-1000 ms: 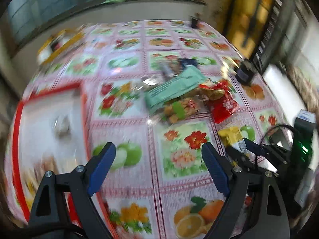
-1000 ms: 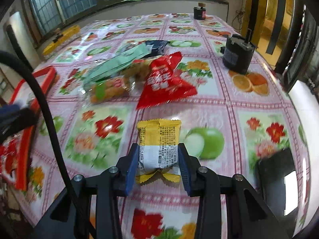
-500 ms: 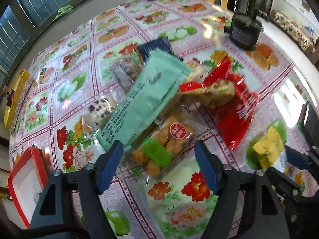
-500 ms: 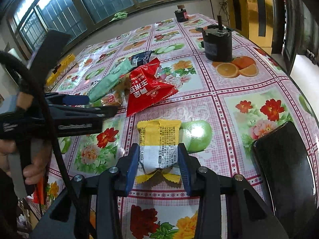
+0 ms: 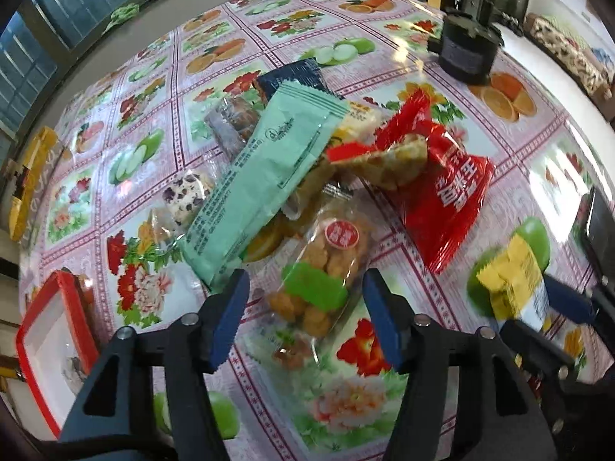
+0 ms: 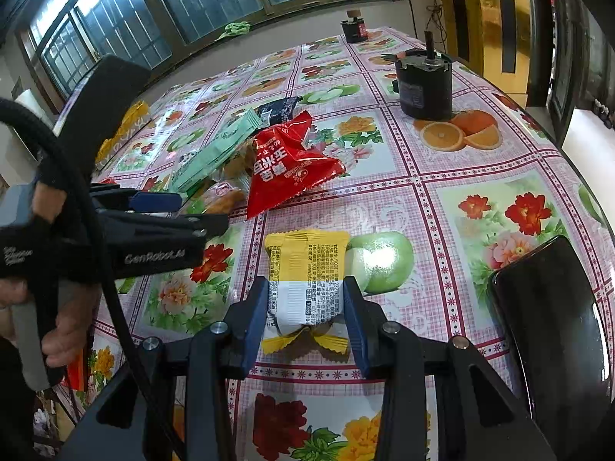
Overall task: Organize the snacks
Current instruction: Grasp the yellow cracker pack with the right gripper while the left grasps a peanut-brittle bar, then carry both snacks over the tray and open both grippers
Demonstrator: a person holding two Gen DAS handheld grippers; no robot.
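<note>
A pile of snacks lies mid-table: a clear pack of fried bites with a green band (image 5: 321, 272), a mint-green packet (image 5: 269, 176), a red bag (image 5: 442, 192), a dark blue packet (image 5: 296, 77). My left gripper (image 5: 303, 315) is open, its fingers on either side of the near end of the fried-bites pack. My right gripper (image 6: 305, 319) is shut on a yellow-and-white packet (image 6: 305, 276), held just above the cloth; the packet also shows in the left wrist view (image 5: 515, 284). The left gripper shows in the right wrist view (image 6: 153, 203) at the left.
A red-rimmed tray (image 5: 50, 349) sits at the table's near left. A black cylindrical device (image 6: 423, 84) stands at the far right, a smaller one (image 6: 353, 30) at the far edge. A black chair back (image 6: 549, 330) is at the right. A yellow item (image 5: 30, 176) lies far left.
My left gripper has swung from beside the red tray to the snack pile and come down around the fried-bites pack. My right gripper keeps holding the yellow packet, almost still.
</note>
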